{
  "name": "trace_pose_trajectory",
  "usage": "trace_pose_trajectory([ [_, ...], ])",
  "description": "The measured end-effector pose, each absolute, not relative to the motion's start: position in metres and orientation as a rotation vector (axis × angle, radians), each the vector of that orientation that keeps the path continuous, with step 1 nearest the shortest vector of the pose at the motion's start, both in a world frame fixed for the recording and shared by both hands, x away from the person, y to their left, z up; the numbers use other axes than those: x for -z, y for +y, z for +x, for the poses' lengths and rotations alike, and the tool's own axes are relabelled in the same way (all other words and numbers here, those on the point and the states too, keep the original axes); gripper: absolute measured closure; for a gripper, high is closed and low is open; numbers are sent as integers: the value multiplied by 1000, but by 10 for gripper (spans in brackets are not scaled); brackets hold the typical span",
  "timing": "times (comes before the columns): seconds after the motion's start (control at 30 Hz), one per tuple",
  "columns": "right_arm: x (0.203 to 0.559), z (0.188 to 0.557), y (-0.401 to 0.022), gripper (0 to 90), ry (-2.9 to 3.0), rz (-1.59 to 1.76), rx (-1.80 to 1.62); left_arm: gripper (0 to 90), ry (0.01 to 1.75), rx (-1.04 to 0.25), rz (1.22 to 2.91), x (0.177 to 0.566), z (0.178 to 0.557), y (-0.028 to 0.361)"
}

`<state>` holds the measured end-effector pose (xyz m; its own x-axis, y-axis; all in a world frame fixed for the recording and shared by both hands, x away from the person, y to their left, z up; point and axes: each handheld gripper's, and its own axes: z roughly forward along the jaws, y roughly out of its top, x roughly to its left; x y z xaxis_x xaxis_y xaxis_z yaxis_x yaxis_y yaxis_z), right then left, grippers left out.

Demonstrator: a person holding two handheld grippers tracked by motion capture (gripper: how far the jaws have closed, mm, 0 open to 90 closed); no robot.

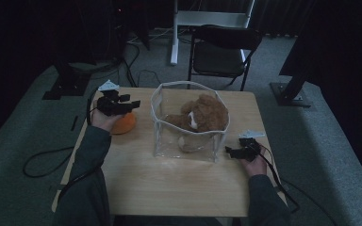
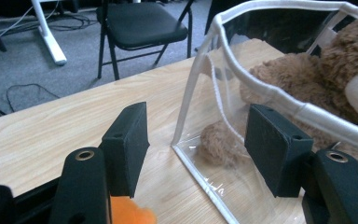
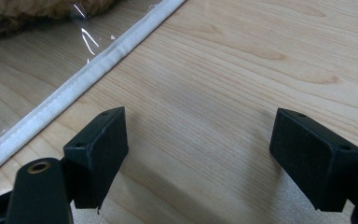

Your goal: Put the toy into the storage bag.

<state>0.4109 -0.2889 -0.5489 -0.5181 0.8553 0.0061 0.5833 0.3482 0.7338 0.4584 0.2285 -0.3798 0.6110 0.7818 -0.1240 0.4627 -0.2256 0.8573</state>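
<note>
The left gripper (image 2: pixel 193 149) holds its black jaws apart with nothing clamped, pointing at the near corner of the clear plastic bag with white fabric trim (image 2: pixel 223 44). An orange soft toy (image 1: pixel 124 123) lies just under it. The bag stands open-topped at the middle of the light wooden table (image 1: pixel 169 183), a fluffy brown teddy bear with a pale muzzle (image 1: pixel 202 115) slumped inside. The right gripper (image 3: pixel 198 154), jaws also wide and empty, hovers beside the bag's bottom seam.
</note>
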Motion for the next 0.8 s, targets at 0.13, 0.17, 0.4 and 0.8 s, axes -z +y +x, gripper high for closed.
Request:
trace_pose_trajectory([
  [0.13,549,411,-289,184,2237,1265,-982,401,1013,-416,1858,383,459,232],
  [0.17,549,411,-289,184,2237,1265,-982,401,1016,-417,1857,384,459,233],
  [0.4,549,411,-289,184,2237,1265,-982,401,1040,-410,1866,391,459,235],
  [0.8,549,411,-289,184,2237,1265,-982,402,1094,-419,1856,403,459,247],
])
